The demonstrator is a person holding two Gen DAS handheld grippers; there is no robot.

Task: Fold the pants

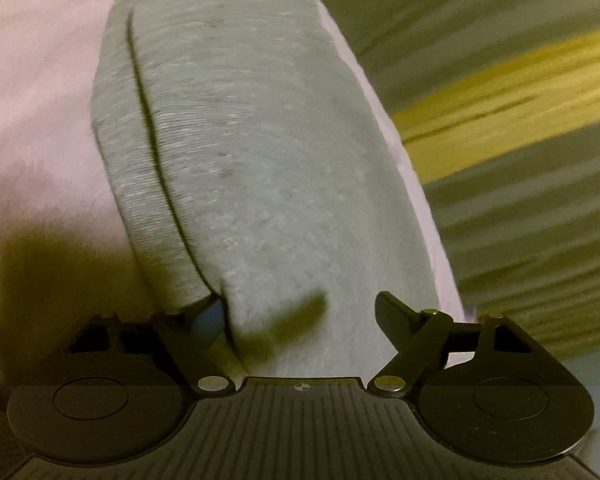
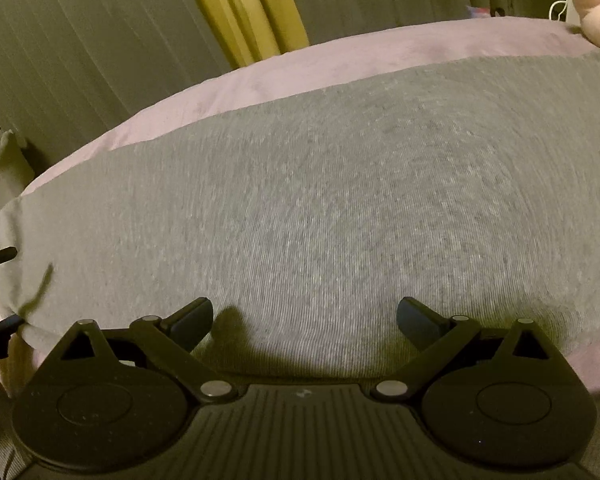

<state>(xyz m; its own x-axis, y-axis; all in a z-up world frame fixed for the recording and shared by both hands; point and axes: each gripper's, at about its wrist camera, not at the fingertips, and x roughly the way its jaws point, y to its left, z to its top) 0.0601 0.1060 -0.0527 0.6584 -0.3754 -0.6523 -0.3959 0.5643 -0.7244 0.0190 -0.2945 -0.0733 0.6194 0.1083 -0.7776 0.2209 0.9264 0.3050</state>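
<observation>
Grey knit pants (image 1: 252, 152) lie folded lengthwise on a pink bed sheet (image 1: 32, 80). In the left wrist view they run away from me, with a layered edge on their left. My left gripper (image 1: 304, 320) is open at the near end of the pants; its left finger is tucked under the fabric edge and its right finger (image 1: 396, 320) lies on top. In the right wrist view the pants (image 2: 320, 208) stretch across the frame. My right gripper (image 2: 304, 320) is open, fingers spread over the near edge of the fabric. The left gripper's fingertips (image 2: 0, 256) show at the pants' left end.
The pink sheet (image 2: 260, 76) borders the pants on the far side. Grey-green and yellow curtains (image 2: 244, 8) hang behind the bed. A pink plush object (image 2: 592, 8) sits at the far right corner. The bed edge is near in the left wrist view.
</observation>
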